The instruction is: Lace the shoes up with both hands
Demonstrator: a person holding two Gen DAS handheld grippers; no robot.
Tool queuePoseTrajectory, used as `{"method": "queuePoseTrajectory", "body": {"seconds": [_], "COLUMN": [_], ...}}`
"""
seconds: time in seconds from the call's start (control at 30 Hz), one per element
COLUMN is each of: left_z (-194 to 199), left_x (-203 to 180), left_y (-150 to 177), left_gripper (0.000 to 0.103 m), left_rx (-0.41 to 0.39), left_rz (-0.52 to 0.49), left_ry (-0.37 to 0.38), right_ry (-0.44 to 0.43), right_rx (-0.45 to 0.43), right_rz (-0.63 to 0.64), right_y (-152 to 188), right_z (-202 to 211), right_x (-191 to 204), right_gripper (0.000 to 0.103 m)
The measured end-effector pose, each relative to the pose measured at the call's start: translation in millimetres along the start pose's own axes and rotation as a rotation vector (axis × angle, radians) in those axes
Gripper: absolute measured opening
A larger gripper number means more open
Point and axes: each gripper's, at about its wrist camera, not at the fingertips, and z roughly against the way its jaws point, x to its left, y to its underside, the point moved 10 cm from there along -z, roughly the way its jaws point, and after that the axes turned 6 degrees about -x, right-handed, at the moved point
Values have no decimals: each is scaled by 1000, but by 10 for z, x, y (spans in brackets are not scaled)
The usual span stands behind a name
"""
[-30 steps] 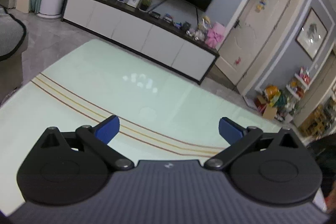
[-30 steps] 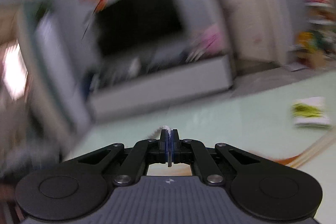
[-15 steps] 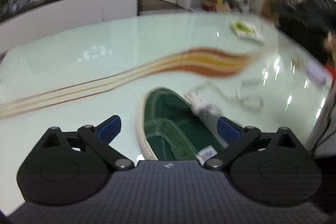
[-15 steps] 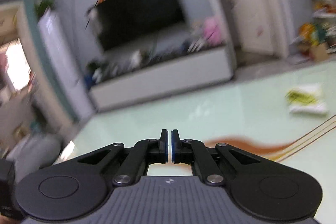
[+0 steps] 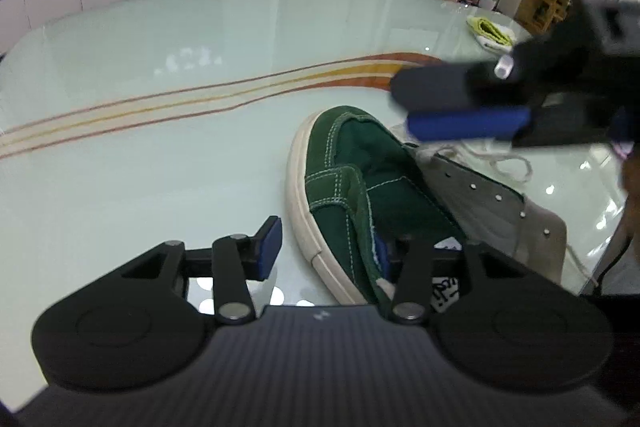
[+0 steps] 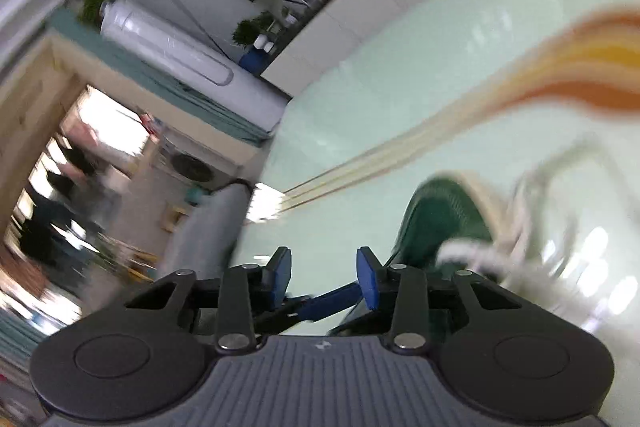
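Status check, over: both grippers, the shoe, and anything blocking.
Left gripper open, jaws straddling the green shoe's side wall. Right gripper open, empty, above the shoe. White lace loose on the table. Nothing blocking.

Right tool (image 6: 324, 277): seen with both blue pads apart, nothing held between them.
Shoe (image 6: 442, 223): green, blurred, seen just past the right pad.
Lace (image 6: 476, 253): white, blurred, lying beside the shoe on its right.
Worktop (image 6: 400, 99): pale green glass, crossed by orange and yellow stripes.
Background: tilted room, dark screen on the wall.
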Motion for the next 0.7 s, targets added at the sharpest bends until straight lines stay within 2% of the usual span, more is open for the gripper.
{"method": "queuePoseTrajectory", "body": {"seconds": [0.07, 0.13, 0.2, 0.27, 0.47, 0.57, 0.63, 0.7], "left_z": [-1, -3, -23, -51, -52, -25, -33, -56], "left_x": [75, 188, 300, 338, 235, 204, 198, 212], "left_y": [43, 97, 158, 197, 187, 174, 145, 113], "left_gripper": [49, 61, 63, 62, 55, 55, 56, 56], "left_rx": [3, 11, 18, 22, 17, 20, 27, 32], "left_rz": [54, 109, 167, 204, 124, 91, 72, 75], "left_ry": [18, 30, 42, 56, 38, 29, 26, 28], "right_ry": [-30, 41, 133, 189, 334, 509, 606, 638], "right_rx": [-9, -43, -79, -96, -184, -248, -254, -187], "right_rz": [-39, 17, 113, 174, 388, 519, 547, 581], "right_y": [-33, -136, -268, -304, -443, -612, -612, -495], "right_z": [9, 69, 180, 311, 967, 1421, 1589, 1645], "right_x": [15, -16, -62, -143, -192, -408, -571, -668], "right_gripper": [41, 41, 41, 42, 55, 61, 62, 59]}}
